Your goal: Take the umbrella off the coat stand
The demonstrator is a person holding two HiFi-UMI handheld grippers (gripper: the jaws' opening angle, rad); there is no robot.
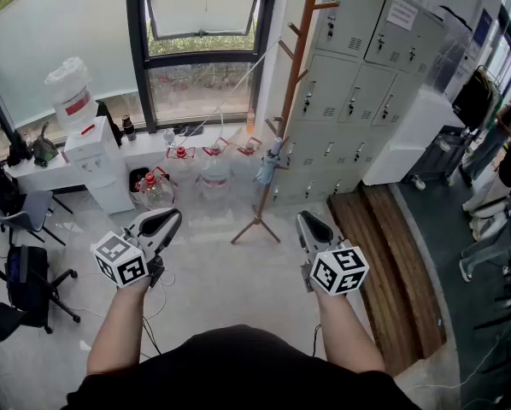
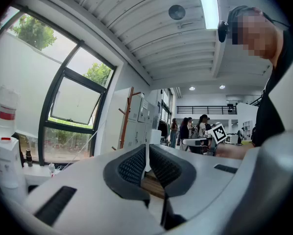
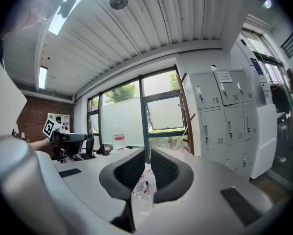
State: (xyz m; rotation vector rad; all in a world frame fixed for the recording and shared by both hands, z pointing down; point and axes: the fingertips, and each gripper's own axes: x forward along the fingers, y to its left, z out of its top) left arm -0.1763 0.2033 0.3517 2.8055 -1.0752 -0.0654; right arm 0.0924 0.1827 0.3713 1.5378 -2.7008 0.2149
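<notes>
From the head view, the left gripper [image 1: 165,221] and right gripper [image 1: 310,227] are held side by side above the pale floor [image 1: 204,280], both pointing toward the wooden coat stand [image 1: 291,84], which is well apart from them. The folded bluish umbrella [image 1: 268,166] hangs low on the stand's pole, beside grey lockers [image 1: 349,84]. Water bottles [image 1: 213,171] stand on the floor under the window, near a white water dispenser [image 1: 83,135].

In the left gripper view, the left gripper's [image 2: 147,152] fingers [image 2: 132,166] are narrow, only a thin slit apart, with nothing in them. The coat stand [image 2: 125,117] rises beyond; the umbrella is too small to make out.

In the right gripper view, the right gripper's [image 3: 147,166] fingers [image 3: 165,170] are equally narrow and empty. The coat stand [image 3: 187,112] stands to their right, against the lockers [image 3: 220,116].
</notes>
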